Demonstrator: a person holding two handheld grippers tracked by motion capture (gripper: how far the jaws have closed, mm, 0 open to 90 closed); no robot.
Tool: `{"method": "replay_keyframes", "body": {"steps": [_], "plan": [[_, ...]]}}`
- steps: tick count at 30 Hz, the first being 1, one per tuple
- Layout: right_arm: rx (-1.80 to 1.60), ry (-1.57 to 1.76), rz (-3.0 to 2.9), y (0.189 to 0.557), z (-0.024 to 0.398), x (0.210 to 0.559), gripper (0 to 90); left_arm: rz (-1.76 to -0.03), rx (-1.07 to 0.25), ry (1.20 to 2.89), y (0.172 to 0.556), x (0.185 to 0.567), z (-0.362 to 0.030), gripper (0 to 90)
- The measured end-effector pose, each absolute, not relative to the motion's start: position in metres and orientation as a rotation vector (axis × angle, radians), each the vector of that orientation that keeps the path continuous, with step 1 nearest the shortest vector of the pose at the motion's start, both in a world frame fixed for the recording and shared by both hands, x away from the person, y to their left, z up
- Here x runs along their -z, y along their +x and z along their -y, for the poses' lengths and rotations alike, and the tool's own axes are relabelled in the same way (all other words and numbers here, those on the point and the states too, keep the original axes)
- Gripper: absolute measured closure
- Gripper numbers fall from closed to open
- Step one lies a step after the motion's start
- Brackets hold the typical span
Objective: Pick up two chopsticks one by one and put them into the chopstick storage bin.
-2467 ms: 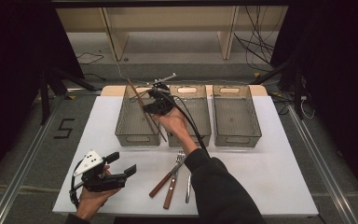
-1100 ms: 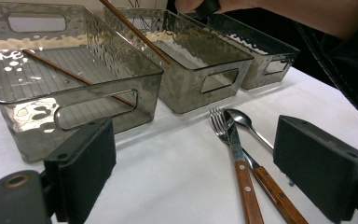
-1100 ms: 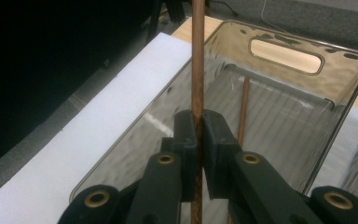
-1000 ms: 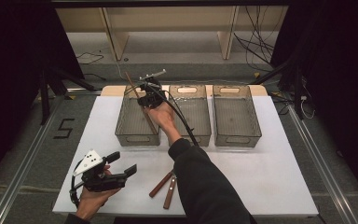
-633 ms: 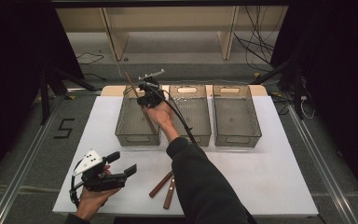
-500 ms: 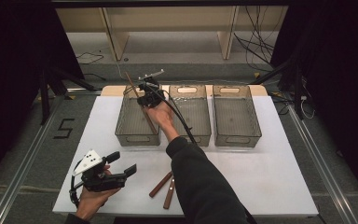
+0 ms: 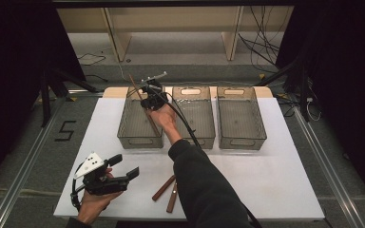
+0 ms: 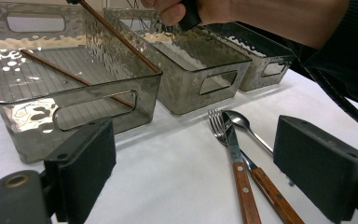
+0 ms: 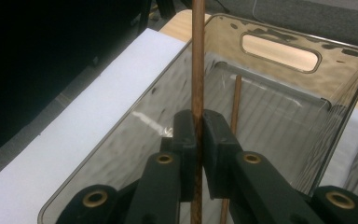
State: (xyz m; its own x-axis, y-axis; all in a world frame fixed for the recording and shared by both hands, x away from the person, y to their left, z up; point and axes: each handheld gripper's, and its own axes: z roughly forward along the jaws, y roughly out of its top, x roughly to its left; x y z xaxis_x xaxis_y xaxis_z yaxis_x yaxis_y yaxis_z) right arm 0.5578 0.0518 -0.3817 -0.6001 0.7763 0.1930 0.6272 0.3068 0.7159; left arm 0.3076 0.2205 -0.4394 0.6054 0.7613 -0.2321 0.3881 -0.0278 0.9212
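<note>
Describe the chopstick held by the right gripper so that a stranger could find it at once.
Three smoky clear bins stand in a row at the table's far side; look at the left bin. Above it the right gripper pinches a thin brown chopstick. Its twin, the second chopstick, lies loose inside that bin, with no jaws on it.

Count of things on the table (image 7: pixel 285 180)

Three clear bins in a row: left bin (image 7: pixel 140 124), middle bin (image 7: pixel 193 117), right bin (image 7: pixel 241 117). Two wooden chopsticks: one clamped in the right tool (image 9: pixel 199 140) as the held chopstick (image 9: pixel 197 65), one lying chopstick (image 9: pixel 236 105) inside the left bin. One fork (image 8: pixel 233 151), one spoon (image 8: pixel 242 123), both wood-handled, on the table. Two tools, counting the left tool (image 7: pixel 116 173).
</note>
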Motion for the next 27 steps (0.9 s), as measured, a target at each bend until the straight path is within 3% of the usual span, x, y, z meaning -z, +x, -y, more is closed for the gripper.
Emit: {"method": "replay_keyframes", "body": {"steps": [5,6,15,27], "plan": [[-1.146,1.314,-2.383,0.56,-0.053,0.386,84.2,-0.97,-0.39,1.641,0.307,0.439,-0.221,12.7],[-1.14,1.334,-2.392,0.561,-0.052,0.388,74.7,-0.97,-0.39,1.642,0.308,0.439,-0.221,12.7],[-1.194,1.3,-2.392,0.553,-0.046,0.373,55.2,-0.97,-0.389,1.648,0.308,0.44,-0.221,12.7],[-1.246,1.186,-2.45,0.524,-0.012,0.348,40.8,-0.977,-0.388,1.651,0.308,0.441,-0.221,12.7]]}}
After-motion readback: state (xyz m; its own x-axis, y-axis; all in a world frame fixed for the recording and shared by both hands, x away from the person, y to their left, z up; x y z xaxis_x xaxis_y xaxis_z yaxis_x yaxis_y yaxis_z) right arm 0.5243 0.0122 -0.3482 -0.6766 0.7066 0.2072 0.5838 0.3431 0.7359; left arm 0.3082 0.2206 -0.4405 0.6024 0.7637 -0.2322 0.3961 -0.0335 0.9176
